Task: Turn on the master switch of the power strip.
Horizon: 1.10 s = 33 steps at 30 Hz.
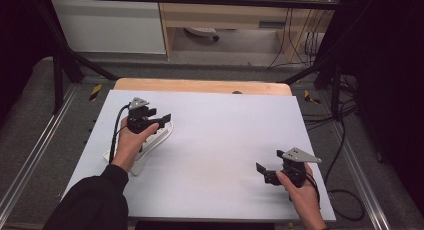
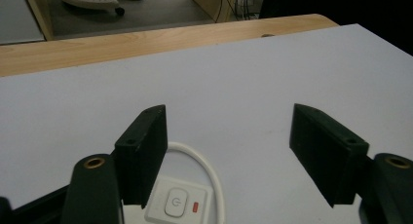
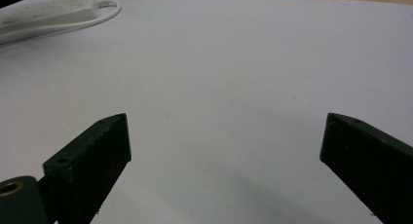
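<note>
Left hand-held gripper (image 1: 159, 117) above white power strip (image 2: 178, 204) at surface's (image 1: 225, 135) left side, jaws spread wide, nothing between them. Strip's power button (image 2: 174, 203) and red indicator (image 2: 196, 206) face up just below left jaw; white cord (image 2: 207, 170) loops beside it. Whether jaw touches strip unclear. Right hand-held gripper (image 1: 267, 171) near surface's front right corner, jaws wide apart over bare surface, well apart from strip.

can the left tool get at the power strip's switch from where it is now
Probably yes. The left tool hangs open right over the power strip, with the switch just below its jaws and nothing lying between them. The right tool is far off across the table.
</note>
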Motion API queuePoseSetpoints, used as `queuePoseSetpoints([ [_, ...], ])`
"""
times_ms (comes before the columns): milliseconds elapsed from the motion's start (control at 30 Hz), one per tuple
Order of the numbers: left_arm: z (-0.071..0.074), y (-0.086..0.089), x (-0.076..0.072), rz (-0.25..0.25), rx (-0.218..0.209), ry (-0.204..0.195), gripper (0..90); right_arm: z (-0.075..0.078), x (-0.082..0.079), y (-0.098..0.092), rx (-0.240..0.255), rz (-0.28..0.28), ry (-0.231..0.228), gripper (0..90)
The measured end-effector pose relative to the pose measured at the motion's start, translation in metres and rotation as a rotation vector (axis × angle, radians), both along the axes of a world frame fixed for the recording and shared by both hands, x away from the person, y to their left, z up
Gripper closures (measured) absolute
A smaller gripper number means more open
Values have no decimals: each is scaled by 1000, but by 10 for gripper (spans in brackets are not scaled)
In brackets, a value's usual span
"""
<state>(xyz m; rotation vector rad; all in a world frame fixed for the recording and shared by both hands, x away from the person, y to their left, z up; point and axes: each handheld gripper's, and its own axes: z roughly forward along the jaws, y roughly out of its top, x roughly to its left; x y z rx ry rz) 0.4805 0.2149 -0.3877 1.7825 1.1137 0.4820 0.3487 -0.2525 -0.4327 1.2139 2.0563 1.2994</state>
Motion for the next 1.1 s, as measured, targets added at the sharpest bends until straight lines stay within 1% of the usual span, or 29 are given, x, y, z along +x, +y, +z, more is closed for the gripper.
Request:
queuePoseSetpoints([
  [100,0,2,-6,14,-9,-26,220,0,0,0,0,0,3,47],
  [167,-1,2,-8,27,-6,-24,190,0,0,0,-2,0,2,47],
  [200,-1,3,-10,33,2,-21,190,0,0,1,-1,0,4,47],
  [233,-1,4,-11,40,2,-17,188,0,0,1,-2,1,3,47],
  [267,-2,6,-13,40,-7,-14,182,0,0,1,-2,2,3,47],
  [333,-3,8,-16,27,-22,-13,167,-1,0,1,-4,3,2,46],
  [467,-6,12,-23,4,-39,4,139,-1,0,1,-4,2,4,46],
  [533,-5,14,-27,-1,-40,1,129,-1,0,1,-5,2,4,46],
  [600,-5,16,-30,-3,-53,-3,127,-1,0,2,-6,1,4,46],
  [733,-3,21,-38,-10,-57,-10,120,-1,0,2,-10,2,2,46],
  [833,-1,24,-44,-22,-68,-13,84,-1,1,2,-11,1,3,46],
  [967,2,26,-52,-34,-65,-14,72,-1,1,2,-12,1,4,45],
  [1033,4,28,-57,-33,-73,-21,72,-1,0,2,-12,0,4,45],
  [1100,7,31,-63,-20,-74,-31,72,-1,1,2,-14,1,4,45],
])
